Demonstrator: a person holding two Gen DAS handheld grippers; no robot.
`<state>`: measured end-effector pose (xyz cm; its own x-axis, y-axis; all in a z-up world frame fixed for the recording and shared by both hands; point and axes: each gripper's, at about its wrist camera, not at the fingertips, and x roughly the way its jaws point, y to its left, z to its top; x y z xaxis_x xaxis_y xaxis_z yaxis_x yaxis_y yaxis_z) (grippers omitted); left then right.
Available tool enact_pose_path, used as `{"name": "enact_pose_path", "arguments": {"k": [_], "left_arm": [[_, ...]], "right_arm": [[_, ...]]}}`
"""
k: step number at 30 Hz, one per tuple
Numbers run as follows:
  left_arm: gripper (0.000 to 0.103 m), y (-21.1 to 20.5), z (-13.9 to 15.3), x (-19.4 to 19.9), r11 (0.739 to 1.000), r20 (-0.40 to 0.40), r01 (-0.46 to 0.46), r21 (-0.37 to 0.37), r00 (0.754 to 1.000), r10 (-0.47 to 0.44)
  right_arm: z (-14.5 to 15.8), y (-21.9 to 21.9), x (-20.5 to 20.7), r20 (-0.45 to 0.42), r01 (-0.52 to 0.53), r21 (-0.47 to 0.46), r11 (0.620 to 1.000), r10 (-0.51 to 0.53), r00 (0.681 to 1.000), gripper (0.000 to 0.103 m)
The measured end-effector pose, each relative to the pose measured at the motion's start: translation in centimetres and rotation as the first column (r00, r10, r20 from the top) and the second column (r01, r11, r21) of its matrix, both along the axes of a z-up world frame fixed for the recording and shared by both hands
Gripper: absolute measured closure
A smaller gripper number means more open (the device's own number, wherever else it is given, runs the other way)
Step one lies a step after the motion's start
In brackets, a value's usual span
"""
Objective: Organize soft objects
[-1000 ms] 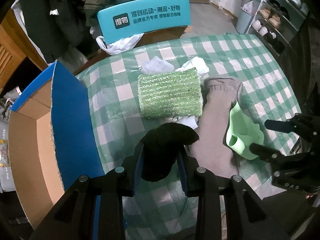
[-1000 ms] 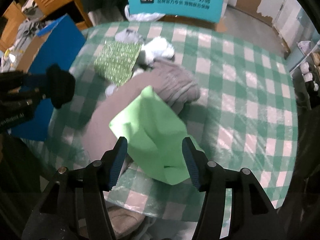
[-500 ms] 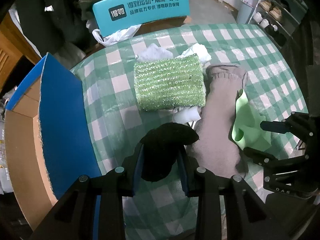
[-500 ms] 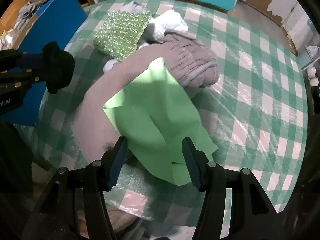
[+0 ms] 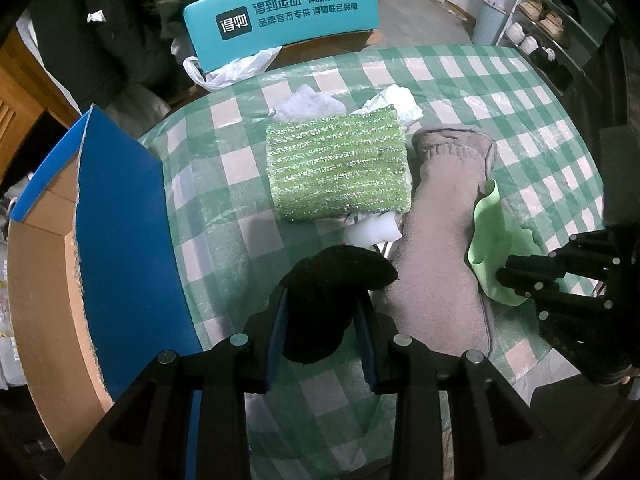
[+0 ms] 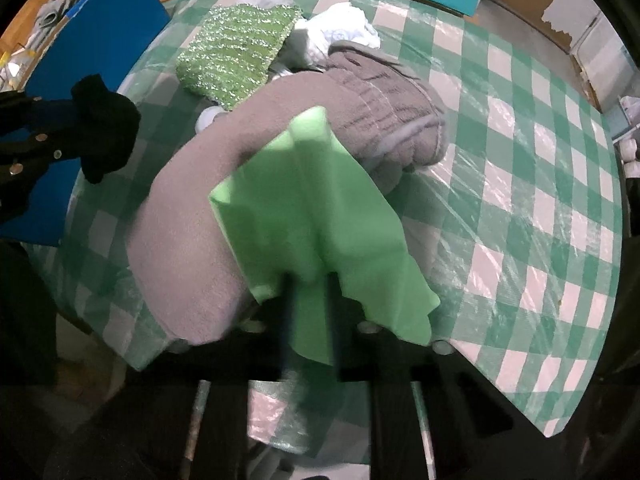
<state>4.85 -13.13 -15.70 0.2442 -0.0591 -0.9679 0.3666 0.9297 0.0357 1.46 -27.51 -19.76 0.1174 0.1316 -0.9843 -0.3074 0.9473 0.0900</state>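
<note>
My left gripper (image 5: 322,300) is shut on a black sock (image 5: 328,300) and holds it above the near edge of the checked table (image 5: 224,184). It shows in the right wrist view (image 6: 102,128) too. My right gripper (image 6: 310,284) is shut on a light green cloth (image 6: 316,216), which drapes over a long grey-brown sock (image 6: 192,248). The green cloth (image 5: 498,248) and grey-brown sock (image 5: 440,240) also show in the left wrist view, with the right gripper (image 5: 508,278) beside them. A sparkly green knitted cloth (image 5: 338,168) lies mid-table on white soft items (image 5: 396,98).
An open cardboard box with a blue flap (image 5: 120,220) stands at the table's left edge. A teal chair back (image 5: 280,12) with a white plastic bag (image 5: 228,72) is behind the table. A shoe rack (image 5: 548,28) stands at the far right.
My right gripper has closed on the green cloth, its jaws now together and blurred by motion. My left gripper still holds the black sock and has barely moved.
</note>
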Motion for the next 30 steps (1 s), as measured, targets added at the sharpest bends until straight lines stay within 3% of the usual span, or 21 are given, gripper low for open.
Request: {"name": "enact_pose_path", "arguments": {"k": [9,12,14,15,16,30], "left_arm": [[0.07,0.1,0.7,-0.4,1.0,0.01,0.001,-0.006,1.0,-0.001],[0.07,0.3,0.8,-0.4,1.0,0.006,-0.006,-0.005,1.0,0.006],[0.07,0.4,0.8,-0.5,1.0,0.005,-0.009,-0.005,1.0,0.009],[0.07,0.4,0.8,-0.5,1.0,0.004,-0.011,-0.006,1.0,0.011],[0.07,0.4,0.9,-0.5,1.0,0.004,-0.01,-0.007,1.0,0.01],[0.07,-0.4,0.5,-0.2,1.0,-0.011,-0.001,-0.013,1.0,0.001]], "right_arm": [[3.9,-0.5,-0.4,0.091,0.018,0.04,0.999,-0.022,0.996,0.099],[4.4,-0.9,-0.3,0.064,0.025,0.081,0.996,-0.03,0.997,0.098],[4.2,-1.5,-0.4,0.061,0.042,0.056,0.998,-0.045,0.997,0.076],[4.0,-1.7,-0.5,0.058,0.037,0.039,0.999,-0.039,0.998,0.052],[3.9,-1.4,-1.0,0.06,0.034,0.029,0.999,-0.036,0.998,0.044],[0.9,-0.7,-2.6,-0.004,-0.035,-0.075,0.997,0.034,0.999,0.043]]}}
